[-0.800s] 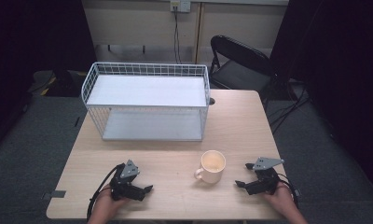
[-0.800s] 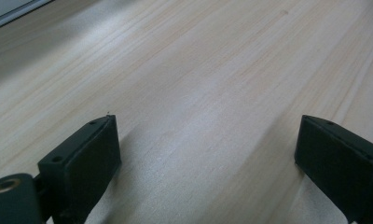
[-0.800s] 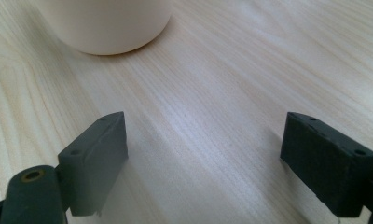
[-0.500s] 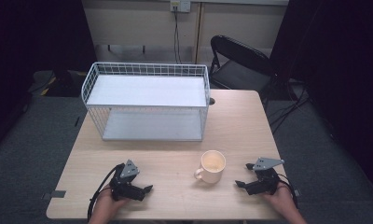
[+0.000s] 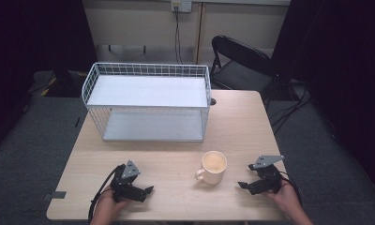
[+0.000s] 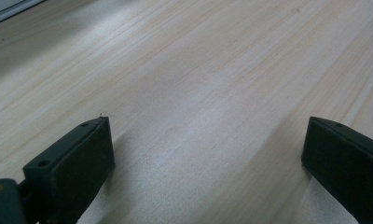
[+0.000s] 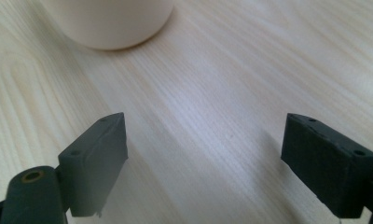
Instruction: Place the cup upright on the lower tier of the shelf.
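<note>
One round cream mug (image 5: 213, 166) with a small handle stands upright on my pale wooden table (image 5: 242, 122), between my left claw (image 5: 148, 191) and right claw (image 5: 242, 184). Both claws gape wide with nothing inside. Up close, the mug (image 7: 111, 21) sits just ahead of my right claw (image 7: 203, 158). Nothing has moved since before.

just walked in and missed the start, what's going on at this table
A person sits at a wooden table with a pair of tongs in each hand, both resting low near the front edge. The right tongs are open and point toward a cream mug, which stands upright, apart from them. The left tongs are open too, with bare tabletop between their jaws. A white wire rack stands at the back of the table. Nothing is held yet.
</note>
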`<state>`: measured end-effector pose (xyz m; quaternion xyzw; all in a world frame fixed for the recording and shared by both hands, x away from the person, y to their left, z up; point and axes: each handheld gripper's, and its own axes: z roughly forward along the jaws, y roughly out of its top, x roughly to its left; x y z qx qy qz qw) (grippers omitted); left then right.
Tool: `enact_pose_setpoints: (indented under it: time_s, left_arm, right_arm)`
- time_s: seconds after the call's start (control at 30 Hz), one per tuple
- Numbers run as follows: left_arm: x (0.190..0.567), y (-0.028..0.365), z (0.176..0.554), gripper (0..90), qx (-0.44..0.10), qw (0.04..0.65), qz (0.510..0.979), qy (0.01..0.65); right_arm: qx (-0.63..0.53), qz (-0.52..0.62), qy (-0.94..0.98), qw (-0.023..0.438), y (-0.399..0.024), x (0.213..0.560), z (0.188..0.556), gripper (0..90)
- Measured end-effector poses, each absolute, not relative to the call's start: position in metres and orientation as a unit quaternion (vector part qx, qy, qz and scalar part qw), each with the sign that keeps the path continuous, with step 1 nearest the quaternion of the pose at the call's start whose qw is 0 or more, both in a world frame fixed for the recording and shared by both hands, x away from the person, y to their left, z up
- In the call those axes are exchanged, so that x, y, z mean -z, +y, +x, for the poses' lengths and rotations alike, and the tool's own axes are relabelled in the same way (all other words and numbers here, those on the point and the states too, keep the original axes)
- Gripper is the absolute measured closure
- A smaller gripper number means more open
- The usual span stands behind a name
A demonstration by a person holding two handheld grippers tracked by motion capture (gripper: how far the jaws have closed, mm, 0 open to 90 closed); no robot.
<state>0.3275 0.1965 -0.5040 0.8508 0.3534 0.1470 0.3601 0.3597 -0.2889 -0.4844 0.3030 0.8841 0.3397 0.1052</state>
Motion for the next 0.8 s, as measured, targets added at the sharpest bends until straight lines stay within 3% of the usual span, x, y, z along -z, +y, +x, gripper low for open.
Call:
enact_pose_setpoints:
  time_s: [0.8]
  left_arm:
    - [0.504,0.196,0.327,1.8,-0.147,0.360,0.851,0.354]
  right_arm:
    - [-0.357,0.274,0.887,0.106,-0.272,0.423,0.372,13.8]
